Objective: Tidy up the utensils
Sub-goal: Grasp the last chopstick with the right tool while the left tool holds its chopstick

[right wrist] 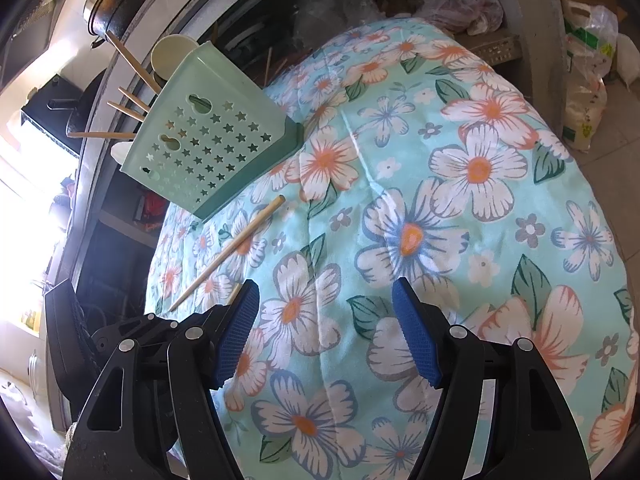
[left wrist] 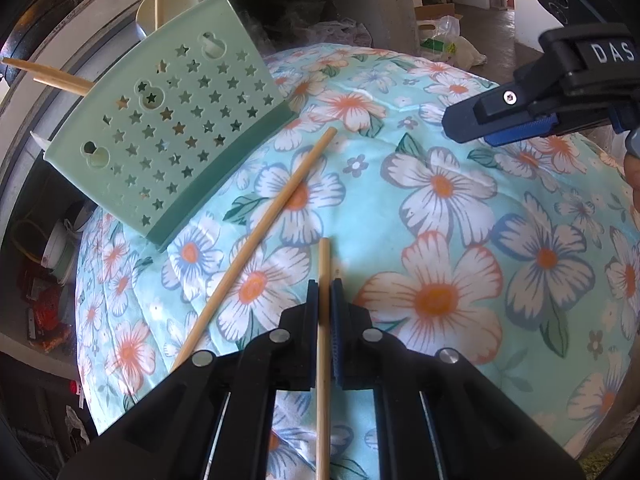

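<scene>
Currently, a bamboo chopstick (left wrist: 323,320) is being clamped between the fingers of the left gripper (left wrist: 325,284) above the flowered worktop (left wrist: 460,216). Another chopstick (left wrist: 272,216) is lying beside the green utensil holder (left wrist: 172,128). Meanwhile, the right gripper (right wrist: 326,328) is being held with fingers apart, gripping nothing.

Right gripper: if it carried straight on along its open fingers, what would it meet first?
Probably the floral turquoise cloth itself. The right gripper points down at bare fabric; the green star-perforated plastic holder sits off left.

Black right gripper (right wrist: 325,330), ribbed blue pads (right wrist: 237,332), silver rivets.
</scene>
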Motion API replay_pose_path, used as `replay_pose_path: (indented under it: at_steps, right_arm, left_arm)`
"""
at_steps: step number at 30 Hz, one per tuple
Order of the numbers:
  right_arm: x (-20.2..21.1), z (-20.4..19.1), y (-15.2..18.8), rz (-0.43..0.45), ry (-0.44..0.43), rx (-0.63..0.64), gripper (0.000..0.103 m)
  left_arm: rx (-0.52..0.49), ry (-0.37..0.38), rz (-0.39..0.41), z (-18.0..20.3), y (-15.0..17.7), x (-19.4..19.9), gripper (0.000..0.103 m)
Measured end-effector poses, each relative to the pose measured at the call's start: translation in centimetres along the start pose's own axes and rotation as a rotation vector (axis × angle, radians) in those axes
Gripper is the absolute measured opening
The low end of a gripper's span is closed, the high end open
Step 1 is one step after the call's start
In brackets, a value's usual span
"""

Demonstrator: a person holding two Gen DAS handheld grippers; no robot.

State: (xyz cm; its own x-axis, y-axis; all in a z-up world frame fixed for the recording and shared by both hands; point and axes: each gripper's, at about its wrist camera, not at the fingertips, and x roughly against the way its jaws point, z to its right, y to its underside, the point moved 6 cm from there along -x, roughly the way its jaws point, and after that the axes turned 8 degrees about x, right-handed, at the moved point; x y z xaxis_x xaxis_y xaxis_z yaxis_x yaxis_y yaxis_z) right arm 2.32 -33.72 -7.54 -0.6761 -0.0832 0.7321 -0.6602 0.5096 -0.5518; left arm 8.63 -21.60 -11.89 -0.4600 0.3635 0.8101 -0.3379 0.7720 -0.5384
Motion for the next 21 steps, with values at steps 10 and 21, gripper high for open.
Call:
replay_pose_path:
  at_steps: [10,21]
  right_arm:
    - [-0.12,0.04,0.08,-0.006,-0.001,-0.004,0.066]
    - [-0.32,0.04,0.09,-0.014,-0.008,-0.009,0.066]
  left_arm:
    - [0.001,-0.006,0.000,0.04,0.00,-0.29,0.006]
    - [-0.002,-0.010,0.001,0.15,0.03,-0.29,0.006]
